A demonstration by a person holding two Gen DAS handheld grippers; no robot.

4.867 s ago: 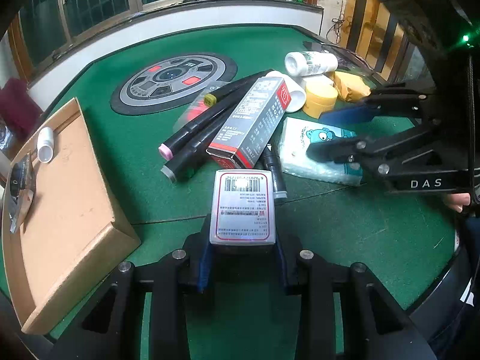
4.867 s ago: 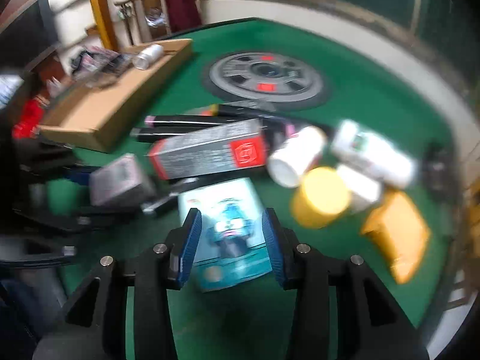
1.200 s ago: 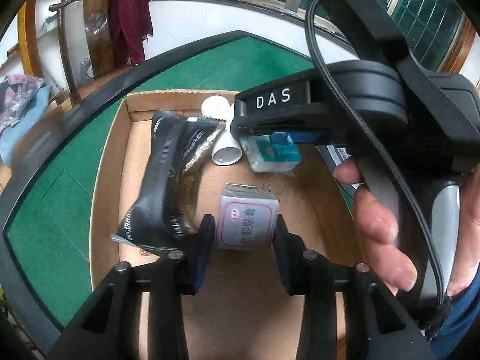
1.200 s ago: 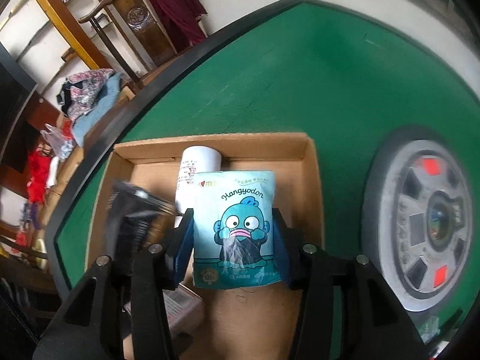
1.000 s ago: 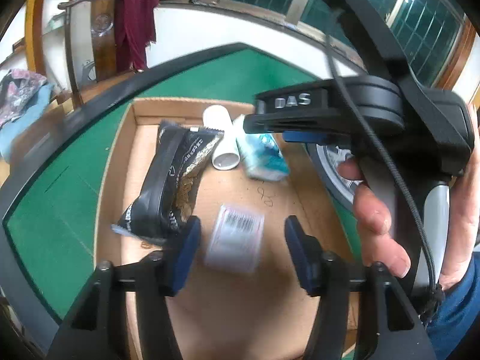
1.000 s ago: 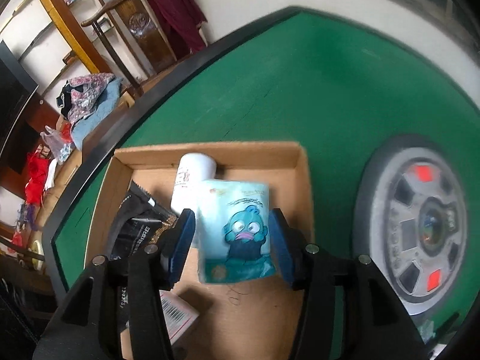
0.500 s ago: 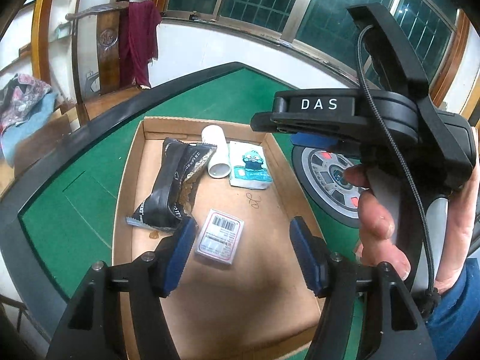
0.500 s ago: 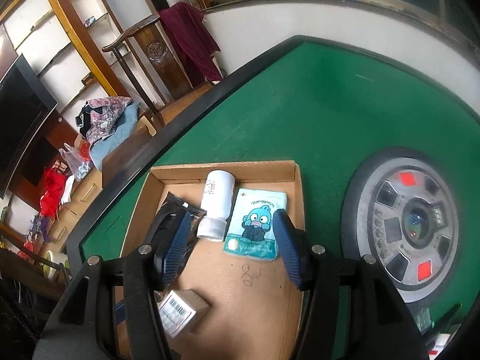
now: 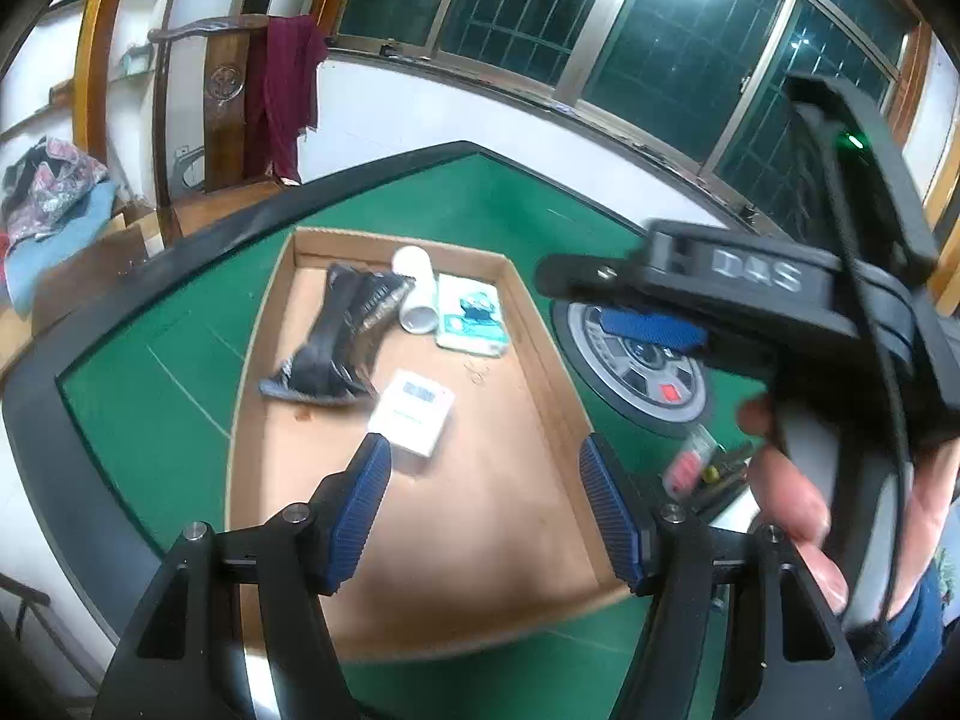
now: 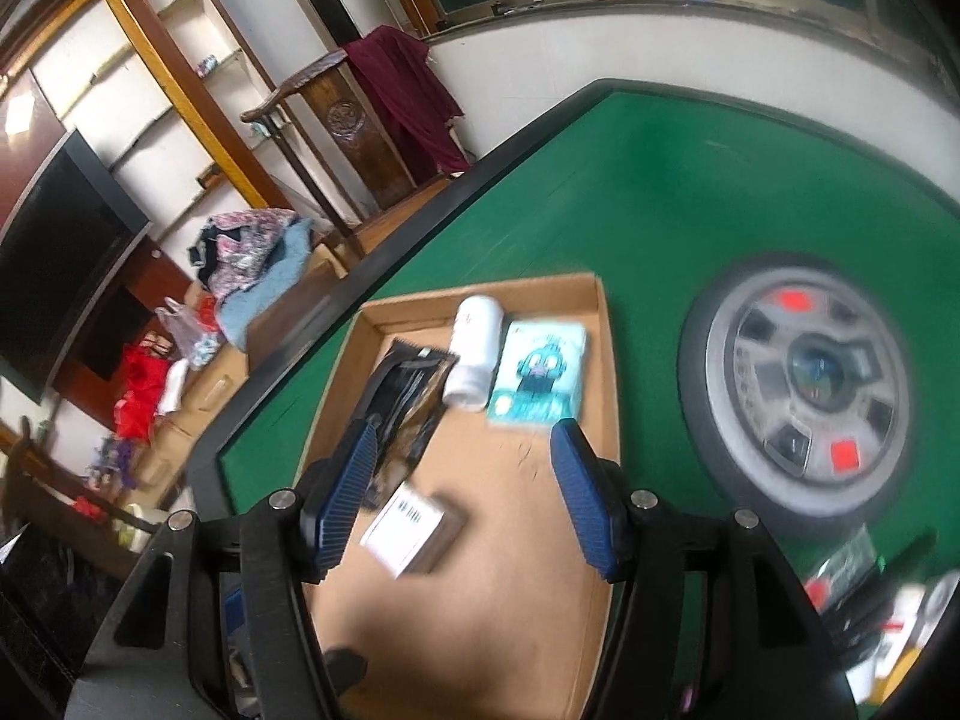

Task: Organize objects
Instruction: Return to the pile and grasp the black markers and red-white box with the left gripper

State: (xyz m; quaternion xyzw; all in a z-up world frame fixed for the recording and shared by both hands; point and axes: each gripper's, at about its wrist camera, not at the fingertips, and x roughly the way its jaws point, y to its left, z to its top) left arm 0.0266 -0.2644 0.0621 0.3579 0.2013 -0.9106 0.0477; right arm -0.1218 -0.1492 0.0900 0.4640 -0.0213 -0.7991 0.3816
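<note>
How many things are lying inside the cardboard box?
4. A black packet lies at the left, a white bottle beside it, a blue tissue pack at the right wall, and a small white box nearer the middle of the cardboard box.

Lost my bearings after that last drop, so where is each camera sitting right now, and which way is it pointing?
Left wrist: on the left gripper, above the near end of the cardboard tray, looking along it toward the windows; its open fingers show, plus the right gripper and right hand.
Right wrist: on the right gripper, above the same tray, angled toward the chair and shelves; only its own open fingers show.
Shared: tray, black pouch, white bottle, tissue pack, small box, table's round centre panel.
</note>
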